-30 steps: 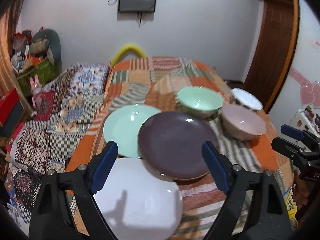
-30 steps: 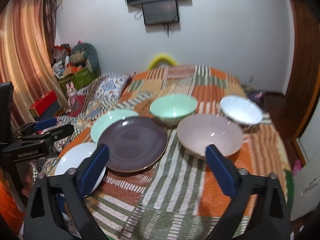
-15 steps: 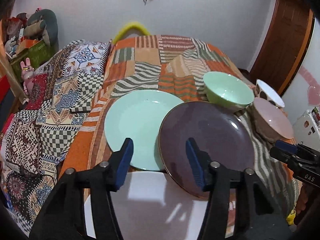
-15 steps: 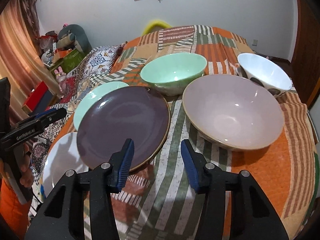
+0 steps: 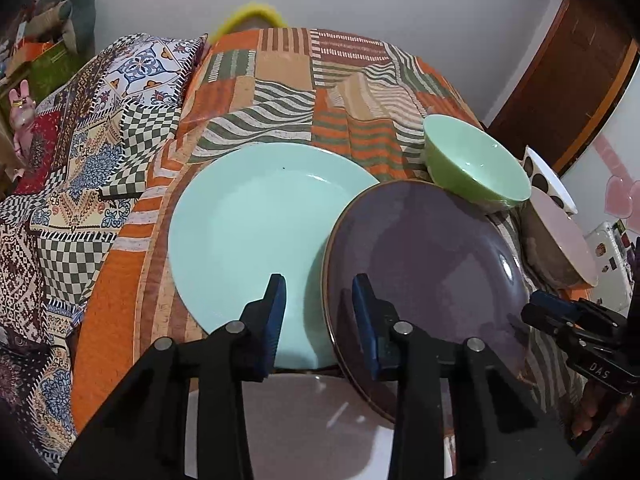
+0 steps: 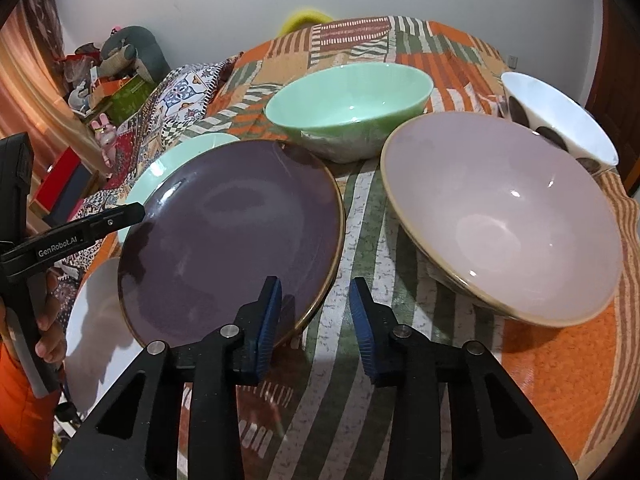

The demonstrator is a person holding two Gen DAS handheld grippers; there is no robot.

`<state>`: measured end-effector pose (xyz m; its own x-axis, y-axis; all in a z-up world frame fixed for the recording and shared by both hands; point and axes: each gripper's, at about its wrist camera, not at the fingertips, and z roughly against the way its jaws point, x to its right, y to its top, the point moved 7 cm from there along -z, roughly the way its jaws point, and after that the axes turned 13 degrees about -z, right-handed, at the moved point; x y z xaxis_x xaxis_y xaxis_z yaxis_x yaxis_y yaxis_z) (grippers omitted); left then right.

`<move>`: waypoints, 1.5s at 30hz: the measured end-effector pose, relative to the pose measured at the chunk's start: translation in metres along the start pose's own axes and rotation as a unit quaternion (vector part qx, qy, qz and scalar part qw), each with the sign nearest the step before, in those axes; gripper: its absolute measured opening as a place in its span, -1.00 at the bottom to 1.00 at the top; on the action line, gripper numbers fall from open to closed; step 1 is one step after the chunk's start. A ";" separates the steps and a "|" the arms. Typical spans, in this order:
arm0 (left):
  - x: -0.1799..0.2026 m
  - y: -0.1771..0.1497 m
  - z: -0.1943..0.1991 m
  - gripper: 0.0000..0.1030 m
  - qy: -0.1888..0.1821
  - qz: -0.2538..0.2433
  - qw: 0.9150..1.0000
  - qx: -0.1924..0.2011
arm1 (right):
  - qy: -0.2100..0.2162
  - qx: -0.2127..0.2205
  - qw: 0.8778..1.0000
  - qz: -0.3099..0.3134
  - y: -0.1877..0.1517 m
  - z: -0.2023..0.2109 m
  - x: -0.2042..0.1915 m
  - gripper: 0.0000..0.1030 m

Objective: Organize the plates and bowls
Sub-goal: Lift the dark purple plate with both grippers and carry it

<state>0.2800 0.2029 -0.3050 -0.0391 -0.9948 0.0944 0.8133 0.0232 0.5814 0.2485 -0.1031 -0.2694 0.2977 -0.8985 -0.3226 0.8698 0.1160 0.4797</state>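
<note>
Both narrowed grippers empty: purple plate (image 6: 232,236) rim between right gripper (image 6: 316,316) pads.

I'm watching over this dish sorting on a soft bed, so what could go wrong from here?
1. The purple plate overlaps the mint plate and white plate; lifting it could drag or clink them.
2. Both grippers, left and right, have just been narrowing with nothing between the pads; a thin rim could slip.
3. The pink bowl sits tilted on the quilt and could rock.
</note>
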 end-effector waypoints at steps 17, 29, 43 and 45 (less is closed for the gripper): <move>0.017 -0.004 -0.006 -0.66 0.016 -0.041 0.999 -0.004 | -0.004 -0.014 1.000 -0.003 0.006 -0.016 -0.002 -0.49; 0.019 -0.021 0.031 -0.67 0.020 -0.023 1.000 0.004 | 0.015 -0.010 1.000 0.010 -0.005 0.005 -0.013 -0.57; 0.074 -0.029 0.103 -0.67 0.011 -0.040 0.998 0.053 | 0.031 0.049 0.998 0.002 -0.007 0.074 -0.006 -0.57; 0.085 -0.031 0.109 -0.67 0.003 -0.043 0.998 0.055 | 0.029 0.058 0.998 0.000 -0.009 0.085 -0.001 -0.57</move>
<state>0.1883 0.1284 -0.2272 -0.1024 -0.9941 0.0353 0.7382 -0.0521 0.6726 0.2072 -0.1397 -0.2040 0.3225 -0.8719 -0.3685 0.8194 0.0622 0.5699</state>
